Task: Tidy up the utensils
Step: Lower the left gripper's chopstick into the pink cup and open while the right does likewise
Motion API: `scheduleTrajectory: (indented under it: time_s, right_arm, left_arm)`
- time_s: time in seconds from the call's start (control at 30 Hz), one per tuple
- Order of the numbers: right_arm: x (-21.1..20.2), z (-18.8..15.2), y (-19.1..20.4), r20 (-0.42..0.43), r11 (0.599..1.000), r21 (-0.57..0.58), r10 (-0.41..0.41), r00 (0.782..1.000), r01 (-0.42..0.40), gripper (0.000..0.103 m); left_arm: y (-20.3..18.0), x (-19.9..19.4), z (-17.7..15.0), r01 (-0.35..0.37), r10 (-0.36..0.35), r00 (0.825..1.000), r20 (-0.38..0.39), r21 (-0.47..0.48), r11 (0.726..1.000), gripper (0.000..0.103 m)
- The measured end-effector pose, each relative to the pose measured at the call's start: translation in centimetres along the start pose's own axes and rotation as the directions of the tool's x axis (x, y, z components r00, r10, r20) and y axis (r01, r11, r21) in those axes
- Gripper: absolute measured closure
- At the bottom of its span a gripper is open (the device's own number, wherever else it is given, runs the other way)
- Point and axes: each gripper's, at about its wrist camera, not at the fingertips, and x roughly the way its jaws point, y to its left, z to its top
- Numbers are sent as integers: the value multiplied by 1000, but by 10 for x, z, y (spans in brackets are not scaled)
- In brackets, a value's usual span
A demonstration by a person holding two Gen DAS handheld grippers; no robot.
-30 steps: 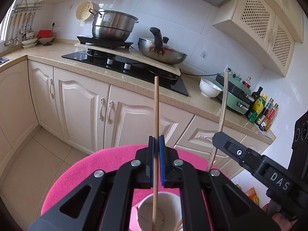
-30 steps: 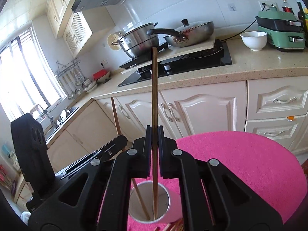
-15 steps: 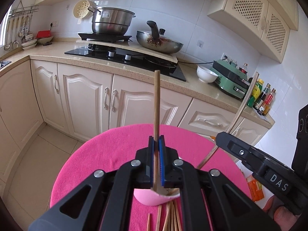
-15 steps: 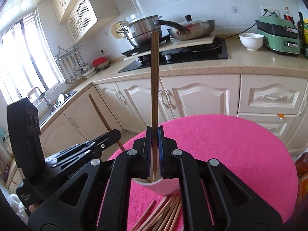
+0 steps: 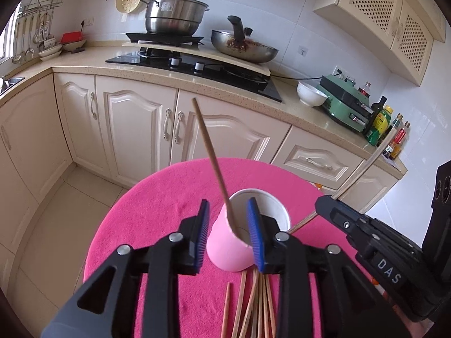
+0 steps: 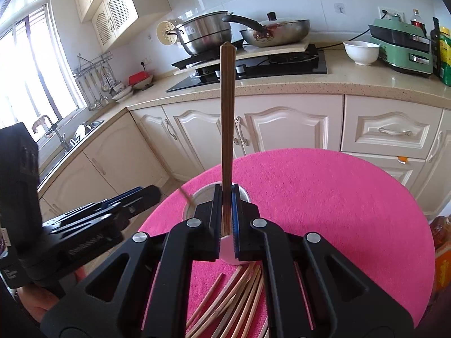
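The pink paper cup [image 5: 238, 242] stands on the round pink table [image 5: 157, 211], just beyond a loose heap of chopsticks [image 5: 253, 304] lying flat on the cloth at the near edge. One chopstick [image 5: 214, 163] stands in the cup, its lower end inside the rim and its top leaning to the far left. The left gripper [image 5: 229, 235] sits astride it with its jaws opening; the stick is between the blue pads but neither pad presses on it, so it looks just released. The right gripper [image 6: 225, 219] is clamped tight on a second chopstick [image 6: 227, 112], held upright with its lower end over the cup's mouth.

The step in hand, as I judge it, is dropping sticks into the cup one by one. Next, the right jaws need to part once the tip is inside the rim, and the left should back away without knocking the light cup over, then go for another stick from the heap.
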Motion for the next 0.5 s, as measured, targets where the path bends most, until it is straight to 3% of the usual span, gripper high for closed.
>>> scheduleTrajectory:
  time_s: [0.4,0.5]
  right_arm:
    - [2,-4,-2,-23,999,22,-33,999,33,93]
    - [-6,-4,1,-12,999,26,-41,999,41,74]
  left_arm:
    - [17,-8,-23,-37,36,994,-105,-6,999,76]
    - [20,-7,-33,-40,39,989,-145,-4,999,75]
